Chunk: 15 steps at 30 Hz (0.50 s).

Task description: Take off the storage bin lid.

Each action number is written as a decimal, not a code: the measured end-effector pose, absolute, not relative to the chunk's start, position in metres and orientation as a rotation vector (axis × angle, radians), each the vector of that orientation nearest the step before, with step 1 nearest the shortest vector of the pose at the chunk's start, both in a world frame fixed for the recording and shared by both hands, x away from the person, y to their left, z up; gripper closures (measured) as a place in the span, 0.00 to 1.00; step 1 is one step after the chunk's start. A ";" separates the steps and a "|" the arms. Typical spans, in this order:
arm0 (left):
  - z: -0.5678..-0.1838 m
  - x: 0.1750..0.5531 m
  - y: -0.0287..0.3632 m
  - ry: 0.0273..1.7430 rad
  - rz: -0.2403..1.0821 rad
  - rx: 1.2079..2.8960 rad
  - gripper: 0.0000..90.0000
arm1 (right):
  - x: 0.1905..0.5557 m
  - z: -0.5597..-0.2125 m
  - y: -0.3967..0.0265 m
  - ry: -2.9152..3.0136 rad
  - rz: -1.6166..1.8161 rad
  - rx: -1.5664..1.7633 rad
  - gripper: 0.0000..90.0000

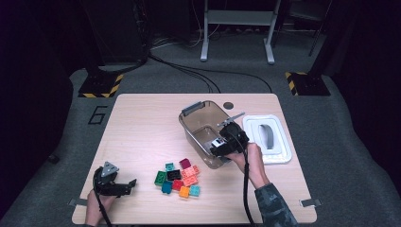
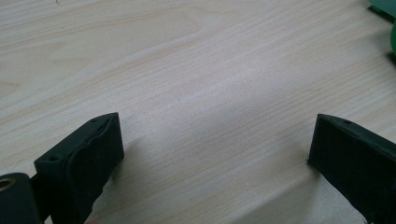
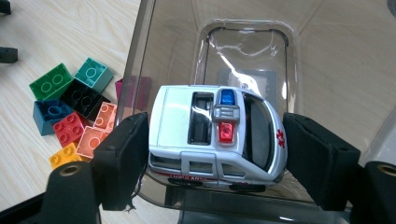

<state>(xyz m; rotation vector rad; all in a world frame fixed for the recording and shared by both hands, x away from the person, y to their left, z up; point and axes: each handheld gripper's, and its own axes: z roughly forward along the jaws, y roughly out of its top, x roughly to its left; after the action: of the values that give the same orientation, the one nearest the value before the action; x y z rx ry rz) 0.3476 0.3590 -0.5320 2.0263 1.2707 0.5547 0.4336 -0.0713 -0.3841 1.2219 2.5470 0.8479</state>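
Note:
My right gripper [image 3: 217, 145] is shut on a white toy ambulance [image 3: 217, 135], one pad on its rear and one on its front, roof lights toward the camera. It hangs inside the near rim of a clear plastic bin [image 3: 140, 46]. In the high view the right gripper [image 1: 218, 144] holds the ambulance [image 1: 217, 141] at the bin's [image 1: 198, 124] near right corner. My left gripper [image 1: 132, 183] rests low at the table's front left. Its jaws stand wide apart, and the left gripper [image 2: 215, 140] has bare wood between them.
Several coloured bricks [image 1: 179, 177] lie in a pile in front of the bin; the bricks [image 3: 70, 116] sit just left of the bin wall. A white lid [image 1: 267, 137] lies to the right of the bin. The table's round grommet [image 1: 228, 105] is behind it.

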 end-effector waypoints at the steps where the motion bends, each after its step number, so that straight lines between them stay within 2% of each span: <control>1: -0.532 0.348 0.359 1.271 0.555 2.026 0.03 | 0.434 -0.384 -0.071 2.548 0.849 1.222 0.27; 13: -0.532 0.348 0.359 1.269 0.552 2.027 0.03 | 0.433 -0.384 -0.071 2.526 0.810 1.245 0.26; 15: -0.532 0.348 0.359 1.269 0.554 2.024 0.03 | 0.432 -0.382 -0.072 2.514 0.827 1.230 0.23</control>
<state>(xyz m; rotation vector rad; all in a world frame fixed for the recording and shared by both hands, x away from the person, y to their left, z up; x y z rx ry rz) 0.3478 0.3591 -0.5322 2.0240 1.2692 0.5542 0.4324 -0.0725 -0.3825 1.2300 2.5142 0.8266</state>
